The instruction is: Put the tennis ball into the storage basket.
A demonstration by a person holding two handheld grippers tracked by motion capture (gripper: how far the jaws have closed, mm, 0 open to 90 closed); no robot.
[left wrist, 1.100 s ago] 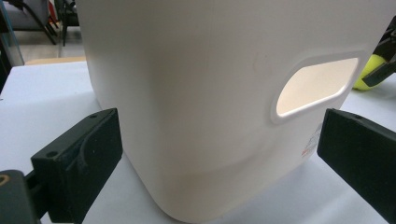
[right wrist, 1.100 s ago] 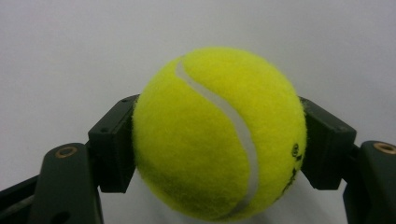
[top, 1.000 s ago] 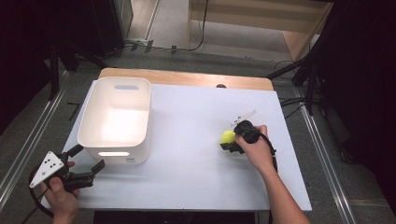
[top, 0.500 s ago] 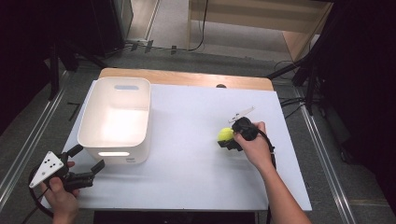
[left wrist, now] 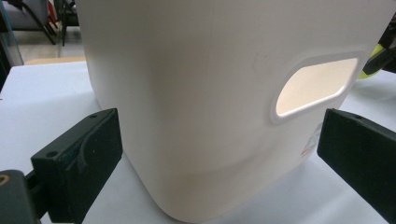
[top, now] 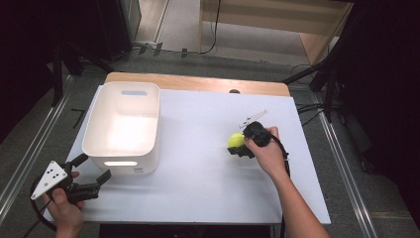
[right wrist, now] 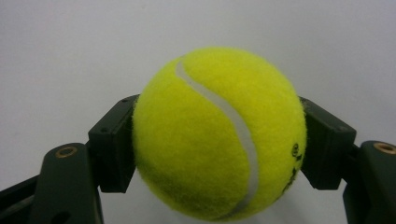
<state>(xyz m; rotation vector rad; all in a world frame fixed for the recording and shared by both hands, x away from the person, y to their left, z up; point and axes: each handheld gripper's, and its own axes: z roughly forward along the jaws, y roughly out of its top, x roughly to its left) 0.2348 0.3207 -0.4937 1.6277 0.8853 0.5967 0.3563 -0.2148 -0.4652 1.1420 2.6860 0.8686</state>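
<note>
A yellow tennis ball (top: 236, 141) (right wrist: 219, 135) is clamped between the jaws of my right gripper (top: 240, 145) (right wrist: 219, 144), right of the table's middle, held just over the white tabletop (top: 198, 163). The black pads press on both sides of the ball. A white plastic bin (top: 124, 126) (left wrist: 224, 93) with a cut-out handle stands at the left. My left gripper (top: 91, 171) (left wrist: 219, 154) sits at the front left corner, open, its jaws spread toward the bin's near wall without touching it.
The table's wooden back edge (top: 198, 83) runs behind the bin. Metal rails (top: 29, 148) flank the table on the floor, and cables (top: 302, 106) lie at the back right. White tabletop stretches between bin and ball.
My right gripper with the ball has shifted slightly left toward the table's middle. The left gripper has stayed put.
</note>
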